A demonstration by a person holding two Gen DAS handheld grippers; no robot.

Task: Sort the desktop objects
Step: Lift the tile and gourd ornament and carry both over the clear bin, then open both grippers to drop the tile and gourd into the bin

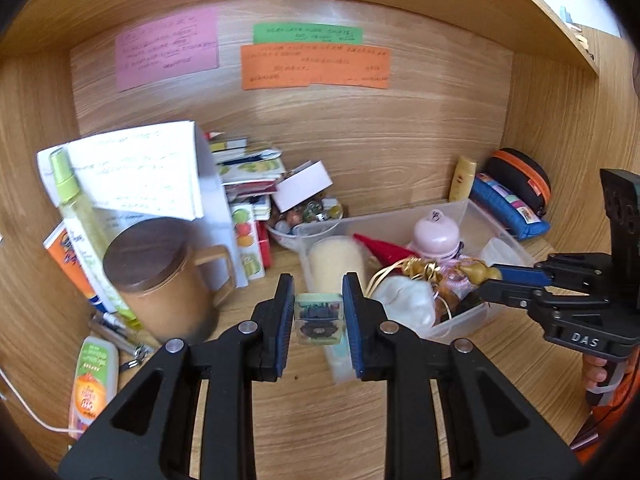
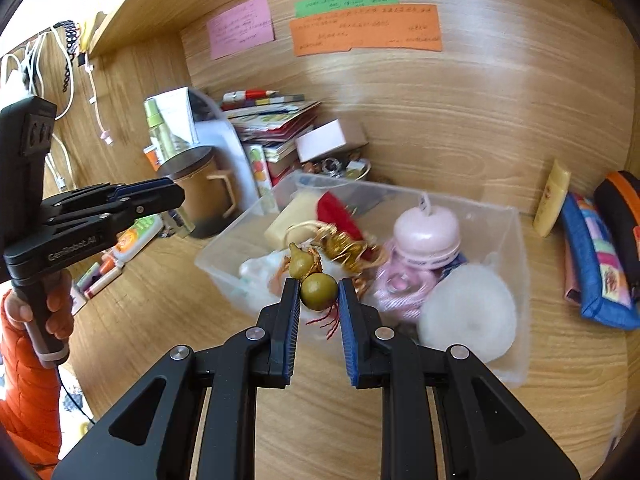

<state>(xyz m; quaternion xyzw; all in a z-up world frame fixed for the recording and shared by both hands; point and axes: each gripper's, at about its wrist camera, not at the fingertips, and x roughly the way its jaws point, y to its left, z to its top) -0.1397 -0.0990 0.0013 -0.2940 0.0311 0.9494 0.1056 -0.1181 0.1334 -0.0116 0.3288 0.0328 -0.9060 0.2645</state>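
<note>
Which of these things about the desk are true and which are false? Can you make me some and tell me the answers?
1. The left gripper holds a small clear block with a dark picture between its fingers. True.
2. The right gripper is holding the pink bottle. False: it is shut on a little olive-gold gourd charm; the pink bottle lies in the clear plastic bin.
3. The brown mug has a dark lid on it. True.
4. The clear plastic bin has nothing in it. False: it holds the bottle, a red cone, gold ribbon and more.
5. Three coloured paper notes are on the back wall; the orange note is under the green note. True.
</note>
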